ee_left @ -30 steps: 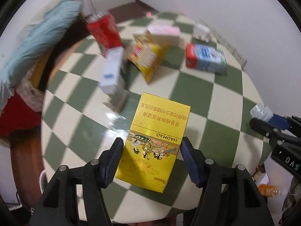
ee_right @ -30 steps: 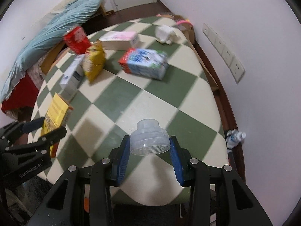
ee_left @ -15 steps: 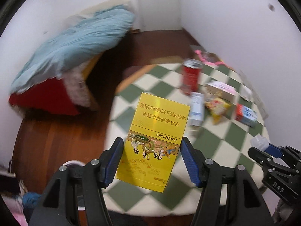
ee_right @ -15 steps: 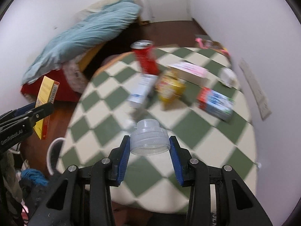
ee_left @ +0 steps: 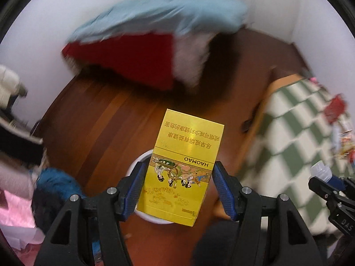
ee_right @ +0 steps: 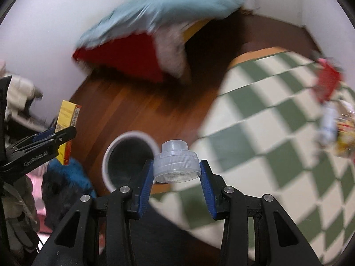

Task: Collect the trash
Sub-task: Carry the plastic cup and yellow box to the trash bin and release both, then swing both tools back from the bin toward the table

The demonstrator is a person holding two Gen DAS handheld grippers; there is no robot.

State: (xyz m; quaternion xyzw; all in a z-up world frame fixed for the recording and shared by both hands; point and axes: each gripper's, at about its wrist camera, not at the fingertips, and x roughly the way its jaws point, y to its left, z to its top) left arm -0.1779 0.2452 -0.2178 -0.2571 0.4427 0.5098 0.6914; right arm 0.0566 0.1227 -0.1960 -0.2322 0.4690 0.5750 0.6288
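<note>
My left gripper (ee_left: 178, 178) is shut on a yellow HAOMAO carton (ee_left: 184, 161), held above the wooden floor and over a white-rimmed bin (ee_left: 138, 166) that the carton mostly hides. My right gripper (ee_right: 176, 173) is shut on a clear plastic bottle cap (ee_right: 176, 165), at the edge of the green-checked table (ee_right: 266, 119). The round bin (ee_right: 128, 159) stands on the floor just left of the cap in the right wrist view. The left gripper (ee_right: 52, 137) with the yellow carton (ee_right: 66, 119) shows there at the left edge. The right gripper (ee_left: 326, 181) appears at the left wrist view's right edge.
A red can (ee_right: 328, 79) and other packages (ee_right: 332, 128) lie blurred on the table at the right. A light blue blanket (ee_right: 166, 6) over red bedding (ee_right: 124, 53) sits against the wall. A blue cloth (ee_right: 66, 177) and clutter lie on the floor by the bin.
Both grippers have swung left off the table with their loads. The table has slid to the right of view, and the floor and bin have come in below.
</note>
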